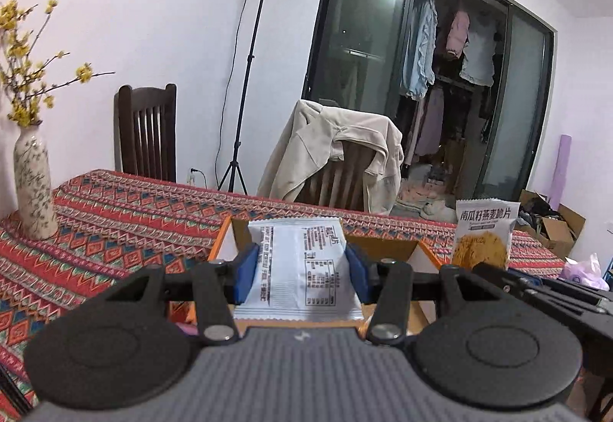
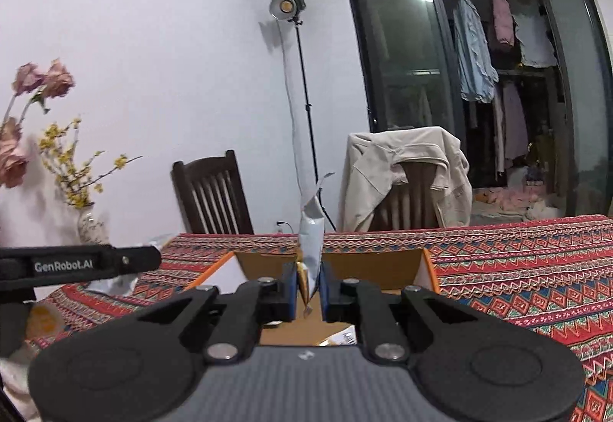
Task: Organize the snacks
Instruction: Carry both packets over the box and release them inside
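Left gripper (image 1: 299, 270) clamped on a white snack packet (image 1: 302, 261) above the near edge of the open cardboard box (image 1: 387, 243); right gripper (image 2: 307, 286) pinching another packet (image 2: 311, 249) edge-on. Best lowered well inside before letting go, one at a time.

Left claw (image 1: 300, 270) clamped, right claw (image 2: 308, 288) clamped, both pointing forward, level
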Tool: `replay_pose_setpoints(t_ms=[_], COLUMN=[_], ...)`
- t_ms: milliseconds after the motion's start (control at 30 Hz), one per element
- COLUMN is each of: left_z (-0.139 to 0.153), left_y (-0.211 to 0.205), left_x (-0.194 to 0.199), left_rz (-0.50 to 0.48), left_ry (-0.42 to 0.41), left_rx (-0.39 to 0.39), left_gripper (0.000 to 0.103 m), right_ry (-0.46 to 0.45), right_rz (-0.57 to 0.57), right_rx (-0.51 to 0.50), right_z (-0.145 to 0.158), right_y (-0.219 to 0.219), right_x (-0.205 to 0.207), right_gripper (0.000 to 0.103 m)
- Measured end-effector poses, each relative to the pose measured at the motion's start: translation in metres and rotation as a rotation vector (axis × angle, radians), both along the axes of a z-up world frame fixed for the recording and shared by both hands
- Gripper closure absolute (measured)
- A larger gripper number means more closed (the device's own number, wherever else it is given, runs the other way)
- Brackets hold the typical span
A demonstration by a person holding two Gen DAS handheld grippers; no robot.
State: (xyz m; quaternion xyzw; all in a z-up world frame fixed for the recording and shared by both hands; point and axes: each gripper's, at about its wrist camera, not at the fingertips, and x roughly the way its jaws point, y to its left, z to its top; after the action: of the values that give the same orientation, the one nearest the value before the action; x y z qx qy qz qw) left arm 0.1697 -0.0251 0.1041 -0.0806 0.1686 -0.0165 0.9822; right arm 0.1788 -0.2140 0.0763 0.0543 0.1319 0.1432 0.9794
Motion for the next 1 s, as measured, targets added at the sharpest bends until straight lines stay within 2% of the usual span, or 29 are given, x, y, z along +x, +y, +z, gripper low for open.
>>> replay_pose_setpoints(t_ms=[67,200,333,533,733,767,800,833,867,900,967,1000], left_z=[0.0,-0.005,-0.024,-0.056,-0.068,-0.069,-0.071,-0.071,-0.072,-0.072,-0.07,-0.069], left_y=[-0.007,-0.015,-0.019,-0.012,-0.005,-0.005,-0.003,-0.002,0.0,0.001,0.005,0.007], left_x=[0.014,0.044,0.067,0.082,0.092,0.092,0.091,0.09,0.088,0.085,0.08,0.077], left_rz=[0.011,0.027,0.056,0.066,0.052,0.049,0.048,0.049,0.059,0.075,0.086,0.086], left_ry=[0.002,0.028,0.046,0.057,0.087,0.091,0.089,0.086,0.08,0.068,0.042,0.036], left_rx=[0.002,0.005,0.025,0.024,0.018,0.01,0.001,-0.007,-0.015,-0.019,-0.028,-0.038], left_gripper=[0.052,0.052,0.052,0.052,0.052,0.049,0.038,0.028,0.011,0.002,0.0,0.0], right_ry=[0.004,0.053,0.087,0.124,0.154,0.161,0.171,0.181,0.191,0.195,0.181,0.164], right_rz=[-0.011,-0.014,-0.03,-0.018,-0.008,-0.004,-0.003,-0.002,0.001,0.005,-0.012,-0.029], right_rx=[-0.025,-0.015,0.009,0.05,0.097,0.103,0.102,0.095,0.091,0.096,0.099,0.101], right_z=[-0.002,-0.01,-0.022,-0.049,-0.059,-0.06,-0.06,-0.061,-0.062,-0.063,-0.061,-0.06], right_y=[0.001,0.0,-0.004,-0.015,-0.024,-0.025,-0.024,-0.024,-0.023,-0.024,-0.025,-0.026], right_x=[0.014,0.044,0.063,0.078,0.084,0.086,0.088,0.09,0.091,0.091,0.086,0.083], right_gripper=[0.092,0.092,0.092,0.092,0.091,0.089,0.088,0.086,0.078,0.072,0.036,0.03])
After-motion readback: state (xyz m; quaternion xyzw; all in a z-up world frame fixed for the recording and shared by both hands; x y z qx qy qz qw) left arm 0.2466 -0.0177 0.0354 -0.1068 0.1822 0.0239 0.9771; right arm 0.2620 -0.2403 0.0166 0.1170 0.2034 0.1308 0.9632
